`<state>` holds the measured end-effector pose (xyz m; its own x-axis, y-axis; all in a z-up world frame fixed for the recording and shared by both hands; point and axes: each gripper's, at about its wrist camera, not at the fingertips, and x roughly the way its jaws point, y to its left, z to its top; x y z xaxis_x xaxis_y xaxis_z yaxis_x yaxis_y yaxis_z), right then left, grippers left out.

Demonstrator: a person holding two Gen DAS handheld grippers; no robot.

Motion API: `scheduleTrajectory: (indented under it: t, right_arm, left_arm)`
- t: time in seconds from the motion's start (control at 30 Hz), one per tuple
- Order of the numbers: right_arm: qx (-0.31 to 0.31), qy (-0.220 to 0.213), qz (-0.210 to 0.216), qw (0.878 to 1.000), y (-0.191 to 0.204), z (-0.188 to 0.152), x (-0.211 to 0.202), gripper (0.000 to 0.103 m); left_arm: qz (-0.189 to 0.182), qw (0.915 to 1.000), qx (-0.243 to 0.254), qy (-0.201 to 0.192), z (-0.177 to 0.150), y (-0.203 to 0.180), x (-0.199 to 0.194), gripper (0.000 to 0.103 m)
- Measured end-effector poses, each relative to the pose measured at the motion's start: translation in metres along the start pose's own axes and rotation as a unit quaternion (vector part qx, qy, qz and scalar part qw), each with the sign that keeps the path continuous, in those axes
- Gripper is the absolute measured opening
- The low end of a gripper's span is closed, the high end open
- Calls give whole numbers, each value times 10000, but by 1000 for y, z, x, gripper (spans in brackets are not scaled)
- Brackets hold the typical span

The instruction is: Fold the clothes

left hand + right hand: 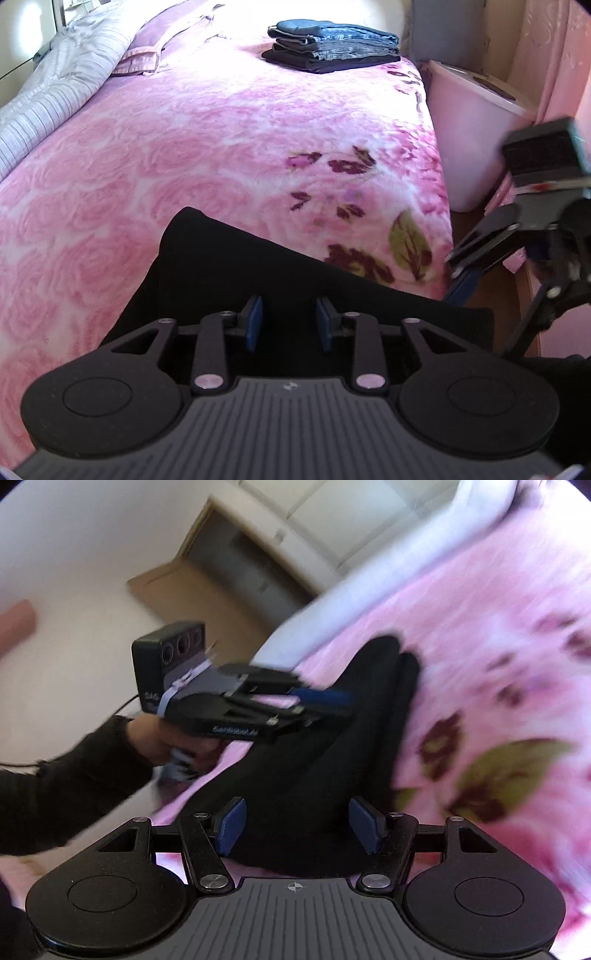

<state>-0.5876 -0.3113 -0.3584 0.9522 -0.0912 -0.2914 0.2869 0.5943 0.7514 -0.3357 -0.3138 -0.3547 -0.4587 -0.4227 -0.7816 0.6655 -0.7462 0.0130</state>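
A black garment (221, 266) lies folded long and narrow on the pink floral blanket (184, 147) near the bed's corner. My left gripper (290, 323) hovers over its near end, blue pads apart, nothing pinched between them. My right gripper (299, 825) stands wide open over the same black garment (332, 768), with the cloth below and between the pads but not pressed. From the right wrist view, the left gripper (325, 698) hangs just above the cloth, held by a hand (166, 742) in a dark sleeve. The right gripper (461, 266) shows at the bed's right edge.
A stack of folded jeans (332, 46) sits at the far end of the bed. A striped quilt (55, 74) and a pillow (166, 40) lie along the left. A pink bin (469, 122) stands on the floor right of the bed.
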Motion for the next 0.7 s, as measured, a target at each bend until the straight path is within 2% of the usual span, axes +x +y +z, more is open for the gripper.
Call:
scheduleTrajectory:
  t: [0.07,0.1,0.17,0.2,0.27,0.37,0.47,0.57,0.7]
  right_arm:
    - [411,650,384,9963,-21,16,20,65]
    - [612,949,654,9915,-30,21,28,65]
    - [930,1437,887,9812,-39,29,34,64]
    - [1032,1662,966,9759,-41,32,35,60]
    - [837,1913,842,9743,-28,30,26,58]
    - [819,1708,465,9808,-18,21,19,58]
    - [900,1228,297,9879,-12,7,6,58]
    - [907,838,-56,9923,-4,-5,-13,58]
    - [607,896,-808,9908,10,-18,-37,58]
  left_arm:
    - [26,10000,48,14,-1,-1,4,29]
    - [54,10000,55,32,-2,-1,4,29]
    - [168,9997,151,84,-1,-6,6,30]
    - [212,9995,192,103,-1,-8,7,30]
    - [271,9993,237,83,-3,-12,11,31]
    - [359,9990,268,-8,-7,-15,13,31]
    - [373,9991,217,-37,-8,-14,12,31]
    - [435,9989,176,-29,-7,-14,12,31]
    - [361,9993,-61,10,-1,-10,4,31]
